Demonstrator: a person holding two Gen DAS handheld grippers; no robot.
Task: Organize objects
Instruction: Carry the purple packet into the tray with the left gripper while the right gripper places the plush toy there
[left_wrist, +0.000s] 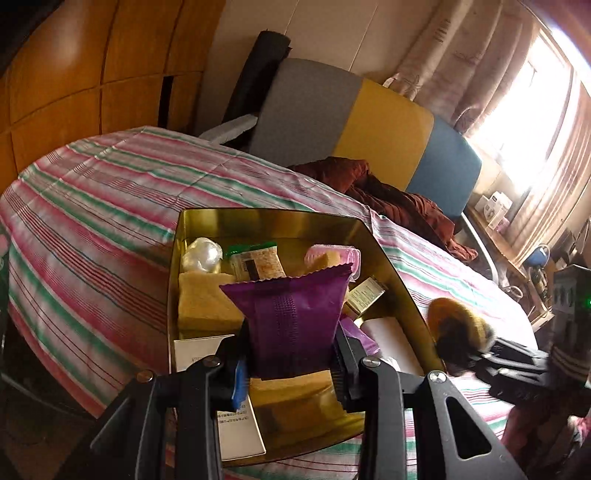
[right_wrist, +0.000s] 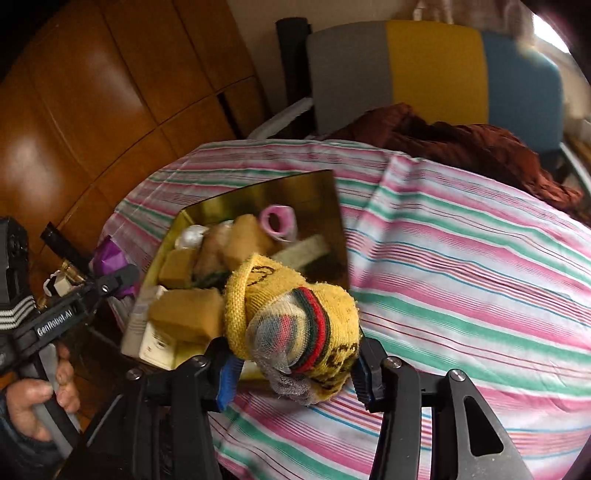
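My left gripper (left_wrist: 291, 354) is shut on a purple snack packet (left_wrist: 295, 314), held upright over the gold tin box (left_wrist: 175, 295). The box lies on the bed and holds yellow sponges (left_wrist: 203, 299), a pink roll (left_wrist: 332, 256), a white ball (left_wrist: 201, 254), a wrapped bar (left_wrist: 258, 260) and paper cartons. My right gripper (right_wrist: 295, 365) is shut on a rolled yellow sock (right_wrist: 295, 317) with red and green bands, just past the near right corner of the gold box (right_wrist: 314, 192). The left wrist view shows that yellow sock (left_wrist: 458, 321) beside the box's right wall. The left gripper (right_wrist: 110, 284) appears left of the box.
A pink, green and white striped sheet (right_wrist: 461, 258) covers the bed. A maroon cloth (left_wrist: 402, 203) lies by the grey, yellow and blue headboard (left_wrist: 384, 125). Wooden wardrobe doors (left_wrist: 92, 74) stand at the left. A cluttered shelf (left_wrist: 498, 218) sits under the curtained window. A hand (right_wrist: 33, 402) grips the left handle.
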